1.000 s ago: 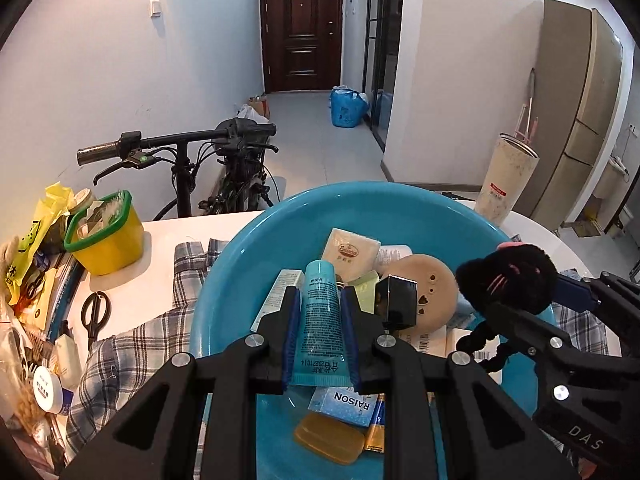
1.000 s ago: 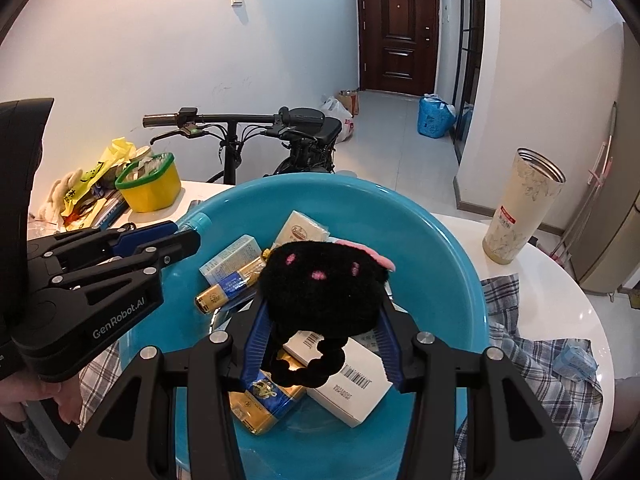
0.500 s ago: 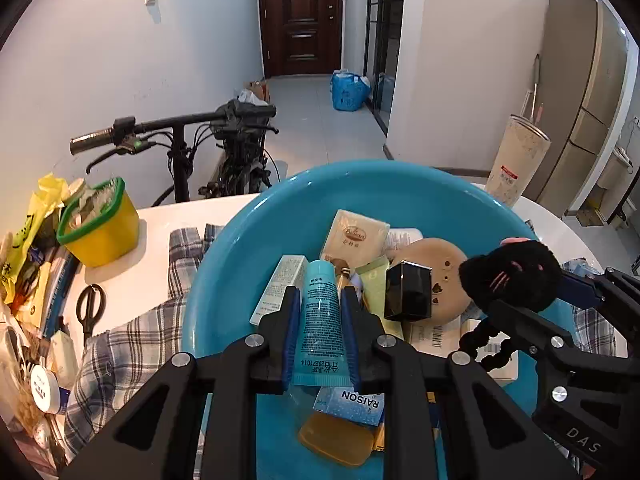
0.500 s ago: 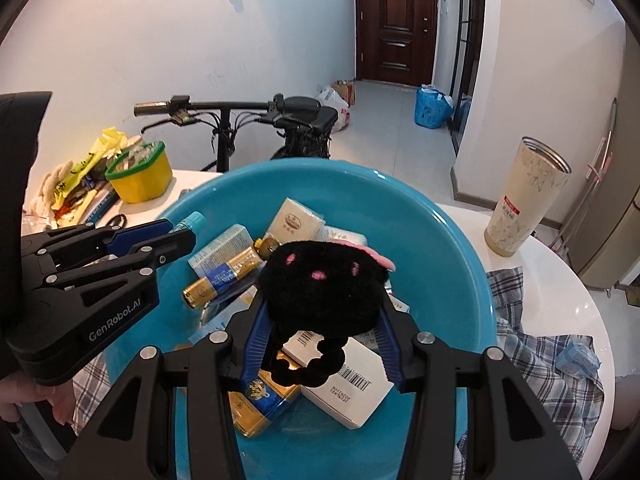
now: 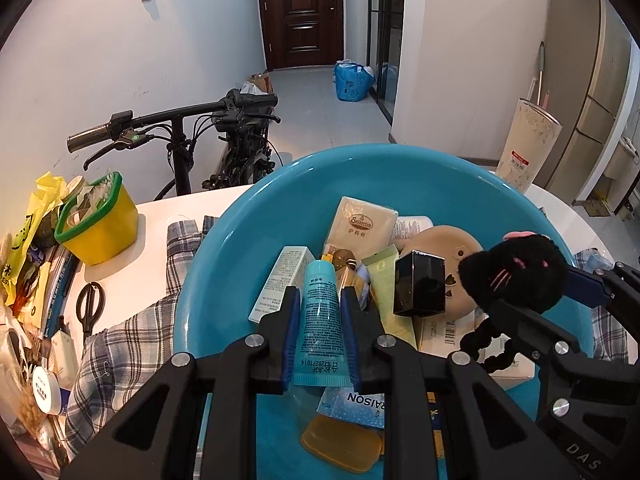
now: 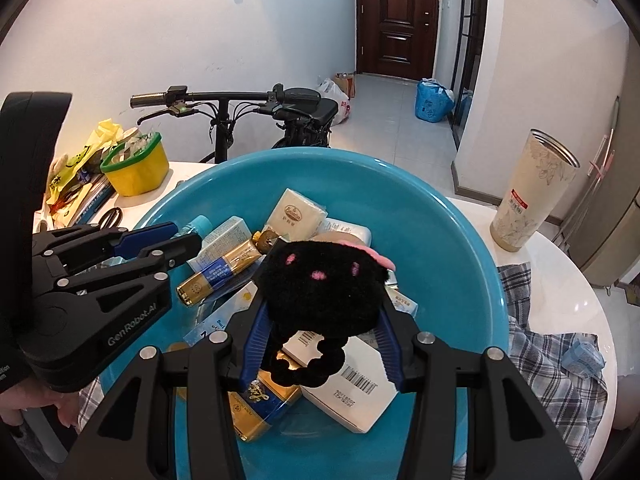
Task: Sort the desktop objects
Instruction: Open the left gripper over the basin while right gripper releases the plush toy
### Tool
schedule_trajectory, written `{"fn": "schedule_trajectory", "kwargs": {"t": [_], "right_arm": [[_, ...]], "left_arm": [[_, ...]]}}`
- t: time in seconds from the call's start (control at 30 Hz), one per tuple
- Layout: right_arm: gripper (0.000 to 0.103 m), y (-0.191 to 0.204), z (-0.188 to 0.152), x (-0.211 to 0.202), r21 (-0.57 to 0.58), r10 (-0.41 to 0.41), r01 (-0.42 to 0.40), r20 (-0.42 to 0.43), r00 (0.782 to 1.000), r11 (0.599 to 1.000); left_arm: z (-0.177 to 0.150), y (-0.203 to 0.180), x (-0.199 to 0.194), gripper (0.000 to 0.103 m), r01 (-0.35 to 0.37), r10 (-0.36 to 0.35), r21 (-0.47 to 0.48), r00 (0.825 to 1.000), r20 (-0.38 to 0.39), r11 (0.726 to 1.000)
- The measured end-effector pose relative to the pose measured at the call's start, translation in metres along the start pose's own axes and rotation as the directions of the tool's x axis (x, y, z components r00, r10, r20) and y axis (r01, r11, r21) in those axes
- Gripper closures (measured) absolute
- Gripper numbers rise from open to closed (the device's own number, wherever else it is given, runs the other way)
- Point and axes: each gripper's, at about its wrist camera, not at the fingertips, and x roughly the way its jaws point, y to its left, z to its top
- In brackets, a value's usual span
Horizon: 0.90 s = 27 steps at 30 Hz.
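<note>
Left wrist view: left gripper (image 5: pixel 320 316) clamps one teal tube (image 5: pixel 322 322), right gripper (image 6: pixel 320 320) clamps one black plush toy (image 6: pixel 320 288), both above one blue basin (image 5: pixel 224 248), beside one yellow tub (image 5: pixel 102 226).

Left gripper (image 5: pixel 320 312) is angled steeply downward, its jaws pressed against both sides of a teal tube (image 5: pixel 322 324). Right gripper (image 6: pixel 322 320), just beside it at a like downward angle, has its jaws clamped on a black plush toy (image 6: pixel 320 288). A hand (image 6: pixel 36 404) grips the left gripper's handle from below.
</note>
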Motion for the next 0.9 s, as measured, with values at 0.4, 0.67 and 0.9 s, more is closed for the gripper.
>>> {"fn": "schedule_trajectory", "kwargs": {"t": [0.4, 0.67, 0.9], "right_arm": [[0.056, -0.0009, -0.0001, 0.0046, 0.004, -0.006, 0.006, -0.012, 1.0, 1.0], [0.056, 0.0013, 0.0002, 0.0043, -0.006, -0.011, 0.011, -0.012, 1.0, 1.0], [0.056, 0.0017, 0.0003, 0.0043, -0.006, -0.012, 0.012, -0.011, 1.0, 1.0]], "left_arm": [[-0.0012, -0.0015, 0.0087, 0.081, 0.002, -0.002, 0.004, 1.0, -0.024, 1.0], [0.0005, 0.0022, 0.0043, 0.081, -0.002, 0.002, -0.004, 1.0, -0.007, 1.0], [0.0021, 0.0043, 0.003, 0.081, -0.012, 0.011, -0.014, 1.0, -0.011, 1.0]]}}
